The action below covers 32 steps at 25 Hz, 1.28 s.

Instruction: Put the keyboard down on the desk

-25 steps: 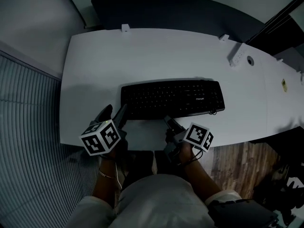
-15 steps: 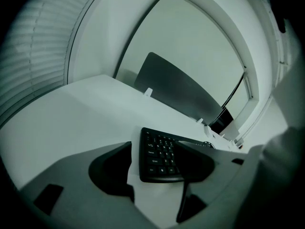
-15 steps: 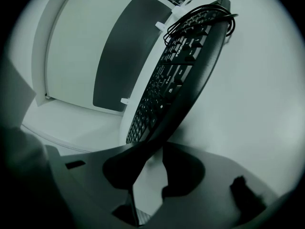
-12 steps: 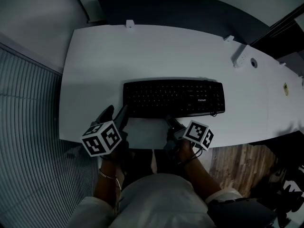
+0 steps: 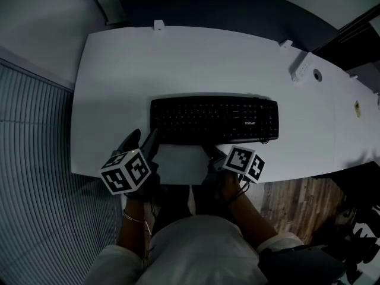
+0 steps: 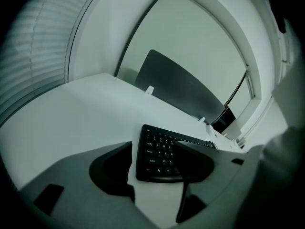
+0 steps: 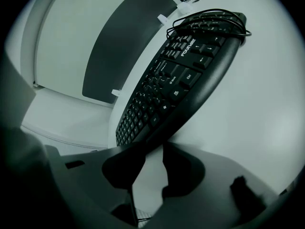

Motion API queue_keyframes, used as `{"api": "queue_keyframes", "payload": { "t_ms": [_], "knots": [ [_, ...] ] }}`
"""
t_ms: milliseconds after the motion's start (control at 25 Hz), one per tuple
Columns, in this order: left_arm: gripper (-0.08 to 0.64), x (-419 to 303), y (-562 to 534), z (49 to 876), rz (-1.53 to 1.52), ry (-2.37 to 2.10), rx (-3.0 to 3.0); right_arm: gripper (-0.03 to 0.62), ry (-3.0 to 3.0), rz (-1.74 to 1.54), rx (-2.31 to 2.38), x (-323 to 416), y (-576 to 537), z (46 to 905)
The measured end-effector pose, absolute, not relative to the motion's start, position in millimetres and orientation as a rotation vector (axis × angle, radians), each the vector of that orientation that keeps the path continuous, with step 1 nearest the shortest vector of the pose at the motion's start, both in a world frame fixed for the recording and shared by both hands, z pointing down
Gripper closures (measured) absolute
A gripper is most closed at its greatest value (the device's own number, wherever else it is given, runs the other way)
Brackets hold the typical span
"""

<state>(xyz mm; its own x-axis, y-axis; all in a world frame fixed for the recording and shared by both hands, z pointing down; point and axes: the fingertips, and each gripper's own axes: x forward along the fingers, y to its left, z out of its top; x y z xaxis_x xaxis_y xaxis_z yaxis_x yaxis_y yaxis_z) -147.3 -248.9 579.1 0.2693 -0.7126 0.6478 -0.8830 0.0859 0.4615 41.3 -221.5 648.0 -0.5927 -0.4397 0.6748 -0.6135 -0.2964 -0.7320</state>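
step in hand: release and pull clear. the keyboard [image 5: 214,120] lies flat on the desk [image 5: 196,58], so the set-down looks done.
keyboard position: just ahead of both tongs, long side across them, with its near edge toward the tips.
left tongs [image 6: 153,149]: spread wide, the jaws having just eased inward a little. the keyboard's left end shows past the tips through the gap, and the pads press on nothing.
right tongs [image 7: 153,147]: a narrow gap, the jaws having just been opening. only bare desk shows between them. the keyboard's near edge sits right at the tip of the left jaw; contact cannot be told.
cord [image 7: 205,18]: bundled on top of the keyboard's far right end, well ahead of the right tongs.
method: open the right tongs further before any retreat, so no pad drags the near edge. draw both tongs straight back along their own line, toward the body, not sideways.
left side: hold the spread. do not close further while the keyboard end is in line with the gap.
risk: a tip catching under the near edge would likely lift or skew the keyboard. a slight rise of the tips first should avoid this.
check: keyboard flat, square to the desk edge behind the tongs, nothing between either pair of jaws.
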Motion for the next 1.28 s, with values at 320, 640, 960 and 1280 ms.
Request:
{"api": "queue_keyframes", "payload": {
  "t_ms": [320,640,960,1280],
  "knots": [
    [0.281,-142.1,-248.0,578.9,0.246,-1.468,1.68,0.483,-1.806,2.037,1.356,42.7,-218.9,641.9],
    [0.283,-140.7,-236.5,566.1,0.242,-1.449,1.741,0.485,-1.897,1.941,1.433,44.9,-212.9,624.6],
    [0.308,-132.1,-219.3,524.7,0.158,-1.402,1.854,0.485,-2.026,1.739,1.545,55.1,-205.9,584.8],
    [0.449,-112.6,-211.2,473.2,0.043,-1.331,1.979,0.483,-2.172,1.41,1.626,68.9,-205.9,522.2]
  ]
}}
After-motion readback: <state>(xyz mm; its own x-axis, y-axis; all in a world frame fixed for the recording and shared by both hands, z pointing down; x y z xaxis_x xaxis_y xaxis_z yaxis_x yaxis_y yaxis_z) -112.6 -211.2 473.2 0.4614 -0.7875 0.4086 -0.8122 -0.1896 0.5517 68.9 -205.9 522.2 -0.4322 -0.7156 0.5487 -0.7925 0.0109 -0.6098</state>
